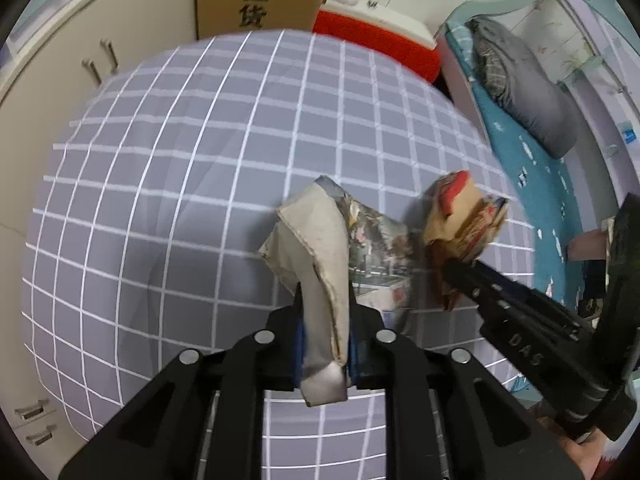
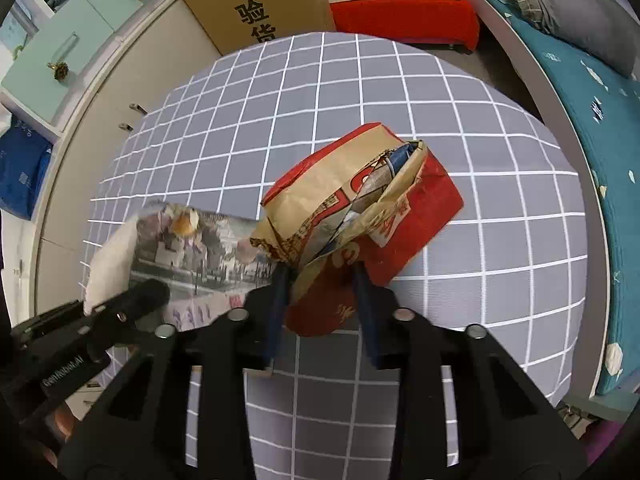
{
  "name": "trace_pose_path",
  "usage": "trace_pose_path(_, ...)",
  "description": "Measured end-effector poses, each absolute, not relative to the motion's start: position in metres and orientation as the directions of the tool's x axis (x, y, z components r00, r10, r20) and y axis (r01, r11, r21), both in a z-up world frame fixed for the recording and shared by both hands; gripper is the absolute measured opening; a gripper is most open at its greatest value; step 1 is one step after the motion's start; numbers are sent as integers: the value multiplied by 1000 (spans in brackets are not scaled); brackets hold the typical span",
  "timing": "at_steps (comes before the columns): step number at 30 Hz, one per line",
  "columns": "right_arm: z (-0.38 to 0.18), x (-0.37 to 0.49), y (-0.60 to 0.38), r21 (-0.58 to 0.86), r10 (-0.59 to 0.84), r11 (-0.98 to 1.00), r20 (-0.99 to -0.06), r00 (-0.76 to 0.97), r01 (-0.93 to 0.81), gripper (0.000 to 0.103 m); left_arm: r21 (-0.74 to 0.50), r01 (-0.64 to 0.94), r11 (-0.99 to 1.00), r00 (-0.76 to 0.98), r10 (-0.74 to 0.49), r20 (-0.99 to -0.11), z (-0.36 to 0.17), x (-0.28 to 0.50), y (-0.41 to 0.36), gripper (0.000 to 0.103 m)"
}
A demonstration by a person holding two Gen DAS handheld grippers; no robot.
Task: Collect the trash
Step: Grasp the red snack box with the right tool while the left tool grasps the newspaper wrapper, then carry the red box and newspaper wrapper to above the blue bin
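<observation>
My left gripper [image 1: 325,296] is shut on a flattened printed paper bag [image 1: 320,248], beige inside with a picture on its outer face, held just above the grid-pattern tablecloth [image 1: 180,168]. The same bag shows in the right wrist view [image 2: 188,248] at the left, with the left gripper [image 2: 132,300] on it. My right gripper [image 2: 320,276] is shut on a crumpled red and tan paper bag [image 2: 360,204] whose mouth gapes open. That bag also shows in the left wrist view [image 1: 460,216] to the right, with the right gripper [image 1: 456,268] behind it.
A cardboard box [image 2: 260,4] with black characters stands past the table's far edge. A red-covered bench [image 2: 404,20] is beside it. White cabinets [image 2: 132,80] run along the left. A bed with a teal cover [image 2: 580,92] lies on the right.
</observation>
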State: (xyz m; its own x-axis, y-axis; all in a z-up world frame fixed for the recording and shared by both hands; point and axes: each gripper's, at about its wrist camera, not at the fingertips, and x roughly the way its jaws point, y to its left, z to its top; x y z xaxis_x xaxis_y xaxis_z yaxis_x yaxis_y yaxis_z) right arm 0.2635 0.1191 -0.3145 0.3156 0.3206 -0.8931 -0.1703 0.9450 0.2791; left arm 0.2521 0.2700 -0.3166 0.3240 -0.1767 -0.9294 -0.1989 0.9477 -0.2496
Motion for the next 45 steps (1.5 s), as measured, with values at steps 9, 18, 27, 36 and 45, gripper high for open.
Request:
trace_pose_path(9,-288,260,81,387,412,911,-852,324,-141,11,-256,-163,953,420,-168,-892,-268,255,240,14)
trace_pose_path(18,-261,251,32,496,498,862,-791,356,-105,7,-236,-124,964,470,-153,-869,-229,247,212,14)
trace_pose_path(27,-243,249,-28,575,560,813,-733,385,-88,7,-219,-103,970,498,-140,-856,-207,242,154,14)
trace_pose_path(36,-222,249,-127,579,529,814,-711,463,-41,7,-221,-40,975,521,-168,-837,-186,252,70,14)
trace_pose_path(45,-227,247,-215,561,472,827,-723,504,31,7,-235,31,971,506,-218,-835,-189,272,-16,14)
